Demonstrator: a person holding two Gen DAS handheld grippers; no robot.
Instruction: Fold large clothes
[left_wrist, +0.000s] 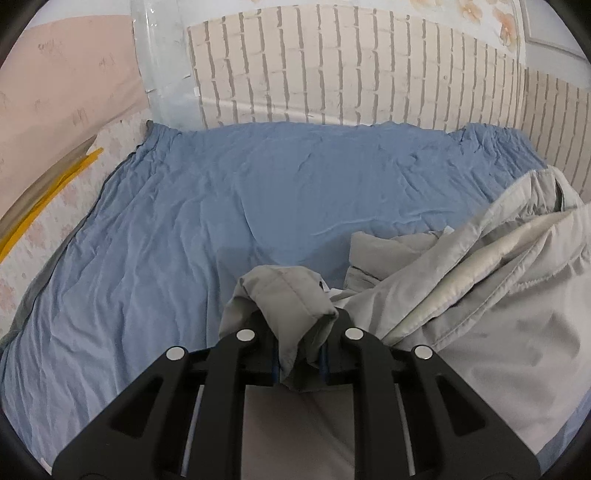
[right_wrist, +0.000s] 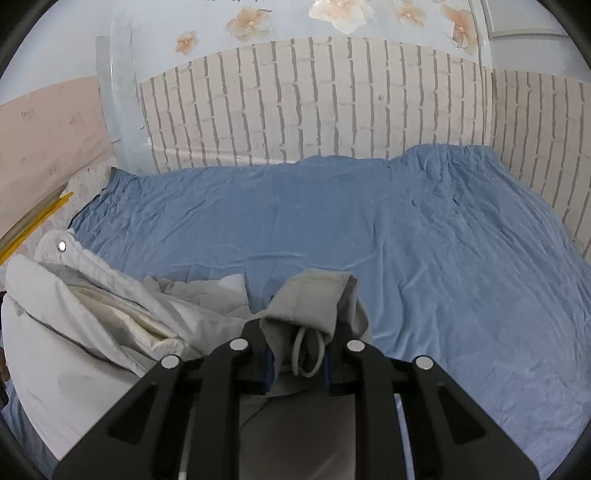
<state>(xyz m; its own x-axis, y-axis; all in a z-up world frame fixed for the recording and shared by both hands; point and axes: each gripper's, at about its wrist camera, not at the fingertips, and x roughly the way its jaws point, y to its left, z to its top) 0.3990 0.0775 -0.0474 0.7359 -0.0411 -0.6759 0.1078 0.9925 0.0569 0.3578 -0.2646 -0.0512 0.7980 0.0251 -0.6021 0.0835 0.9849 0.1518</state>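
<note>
No brand or readable writing shows; a small white tag (left_wrist: 324, 286) on the garment is too blurred to read. A wrinkled blue sheet (left_wrist: 240, 192) covers the bed, which sits against a wall papered in a pale brick pattern (left_wrist: 332, 74), with peach flower decals (right_wrist: 343, 13) above. A yellow strip (left_wrist: 44, 199) lies off the sheet's left edge. The left gripper (left_wrist: 298, 354) is clamped on a bunched fold of the light grey garment (left_wrist: 498, 295), whose bulk drapes to its right over the sheet. The right gripper (right_wrist: 297, 356) pinches another grey fold together with what looks like a looped drawstring (right_wrist: 308, 354); the rest of the garment lies heaped to its left.
</note>
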